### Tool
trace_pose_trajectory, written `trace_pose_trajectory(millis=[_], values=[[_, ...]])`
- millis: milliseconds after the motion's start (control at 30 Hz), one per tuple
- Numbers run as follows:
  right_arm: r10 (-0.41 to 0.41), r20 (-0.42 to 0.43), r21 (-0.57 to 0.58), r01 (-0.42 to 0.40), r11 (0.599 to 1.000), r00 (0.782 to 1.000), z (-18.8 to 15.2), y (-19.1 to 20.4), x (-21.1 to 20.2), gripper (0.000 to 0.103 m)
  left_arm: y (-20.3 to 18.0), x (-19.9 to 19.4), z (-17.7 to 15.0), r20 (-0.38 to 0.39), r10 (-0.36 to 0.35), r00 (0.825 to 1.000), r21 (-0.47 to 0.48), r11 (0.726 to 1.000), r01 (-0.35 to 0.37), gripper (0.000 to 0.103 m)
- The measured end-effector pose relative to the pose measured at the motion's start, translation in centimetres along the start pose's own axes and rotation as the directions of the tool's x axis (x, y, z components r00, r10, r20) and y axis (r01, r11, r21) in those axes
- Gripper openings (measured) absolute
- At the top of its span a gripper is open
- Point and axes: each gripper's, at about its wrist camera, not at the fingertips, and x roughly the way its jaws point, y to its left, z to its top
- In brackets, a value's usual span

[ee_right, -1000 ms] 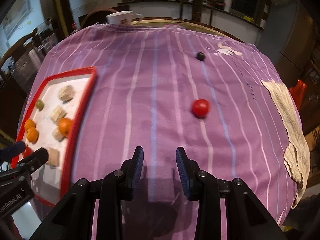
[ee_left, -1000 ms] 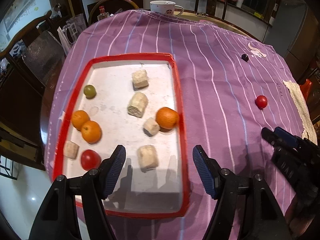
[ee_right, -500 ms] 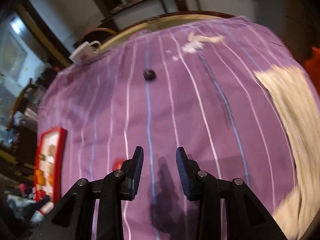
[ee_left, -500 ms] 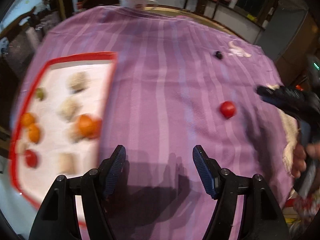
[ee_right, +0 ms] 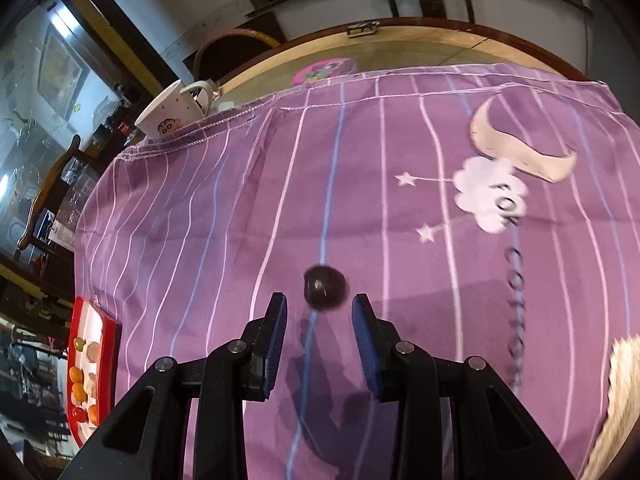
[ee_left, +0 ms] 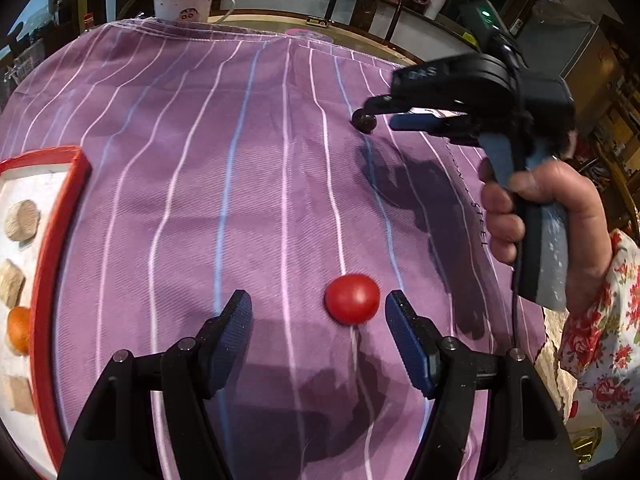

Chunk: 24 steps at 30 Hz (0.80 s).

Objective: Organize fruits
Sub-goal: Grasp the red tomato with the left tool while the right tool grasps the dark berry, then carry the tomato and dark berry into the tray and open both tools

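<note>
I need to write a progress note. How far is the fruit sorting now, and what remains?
Mostly done: the red-rimmed tray already holds oranges, a red fruit, a green one and pale chunks. In hand: nothing gripped yet. The open left gripper has a red tomato near its right finger, and the open right gripper frames a small dark round fruit. Left: grasp both from the purple cloth and carry them to the tray.

we hold our left gripper [ee_left: 318, 312] low with jaws spread wide, our right gripper [ee_right: 319, 316] parted too.
</note>
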Motion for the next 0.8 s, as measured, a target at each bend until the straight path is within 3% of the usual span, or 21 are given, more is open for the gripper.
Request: trace_pose_trajectory(millis=[267, 333, 433, 500, 567, 800], values=[[-0.011, -0.013, -0.017, 0.011, 1.000, 1.000, 0.5, 0.1, 2.6, 0.035, -1.9, 1.9, 0.6, -0.003, 0.039, 0.999, 0.083, 0.996, -0.039, 0.064], [-0.028, -0.005, -0.016, 0.027, 0.999, 1.000, 0.4, 0.3, 2.6, 0.029, -2.3, 2.3, 0.5, -0.012, 0.054, 0.998, 0.102, 0.993, -0.053, 0.047], [-0.028, 0.004, 0.004, 0.028, 1.000, 1.000, 0.1, 0.0, 2.4, 0.026, -3.1, 2.8, 0.4, -0.017, 0.047, 0.999, 0.133, 0.990, -0.044, 0.031], [-0.027, 0.004, 0.016, 0.027, 1.000, 1.000, -0.1, -0.3, 2.2, 0.025, -3.8, 2.8, 0.2, -0.004, 0.076, 0.997, 0.167, 0.983, -0.075, 0.031], [-0.031, 0.010, 0.019, 0.031, 0.999, 0.999, -0.4, -0.3, 1.7, 0.025, -3.8, 2.7, 0.1, -0.007, 0.064, 0.998, 0.169, 0.984, -0.062, 0.031], [0.017, 0.013, 0.054, -0.018, 0.998, 1.000, -2.7, 0.2, -1.0, 0.025, 0.3, -0.6, 0.6, 0.009, -0.009, 1.000, 0.037, 0.999, 0.009, 0.031]])
